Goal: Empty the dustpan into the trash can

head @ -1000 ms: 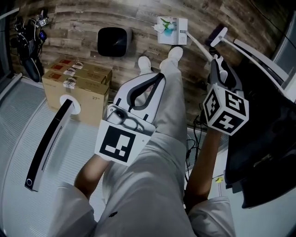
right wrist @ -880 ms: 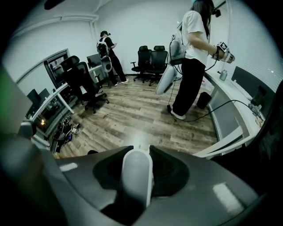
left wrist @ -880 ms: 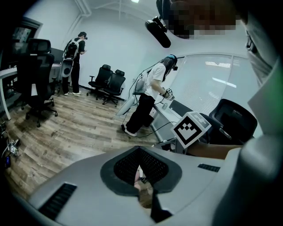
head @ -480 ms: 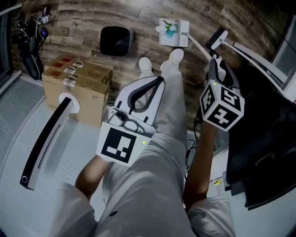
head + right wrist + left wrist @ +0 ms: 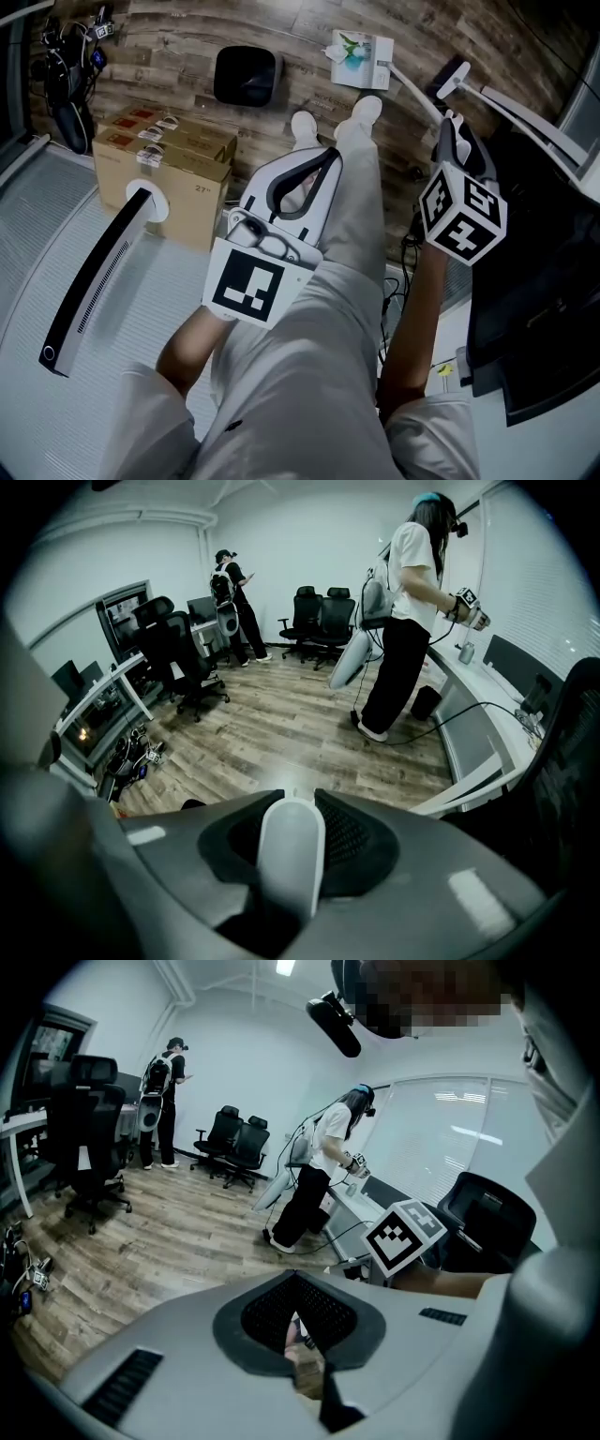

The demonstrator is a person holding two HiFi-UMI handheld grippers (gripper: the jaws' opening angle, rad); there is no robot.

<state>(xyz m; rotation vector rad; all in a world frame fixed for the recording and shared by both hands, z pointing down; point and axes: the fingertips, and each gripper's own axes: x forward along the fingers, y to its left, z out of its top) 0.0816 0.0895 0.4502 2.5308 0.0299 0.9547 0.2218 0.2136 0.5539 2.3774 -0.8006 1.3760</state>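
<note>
Head view, looking pretty much straight down past the person's trousers [image 5: 319, 356] and white shoes [image 5: 302, 127]. On the right, the right gripper [image 5: 452, 120] has its marker cube [image 5: 462, 216] facing up, and its fingers [image 5: 361, 841] are clamped on a white handle [image 5: 412, 92] that slants away to the dustpan [image 5: 356, 58]. The dustpan is out past the shoes, over the wood floor [image 5: 187, 37], with some green and blue bits in it. Can't tell if it's resting on the floor or lifted off it. The trash can [image 5: 246, 75], black and rounded-square, stands on the floor to the left of the dustpan, near but not touching, so the dustpan isn't over it.

Right gripper view backs up the grip: the rounded white end of the handle sticks up between the fingers, with the pads against both its sides.

The left gripper [image 5: 323, 157] hovers in front of the legs, fingers closed tight with nothing in them. In the left gripper view they meet at a point.

Other stuff: cardboard boxes [image 5: 164, 155] left of the trash can, a black chair [image 5: 534, 281] at the right edge, cables [image 5: 66, 84] top left. Right gripper view also shows two other people [image 5: 408, 621] standing in the room, plus office chairs [image 5: 319, 616].
</note>
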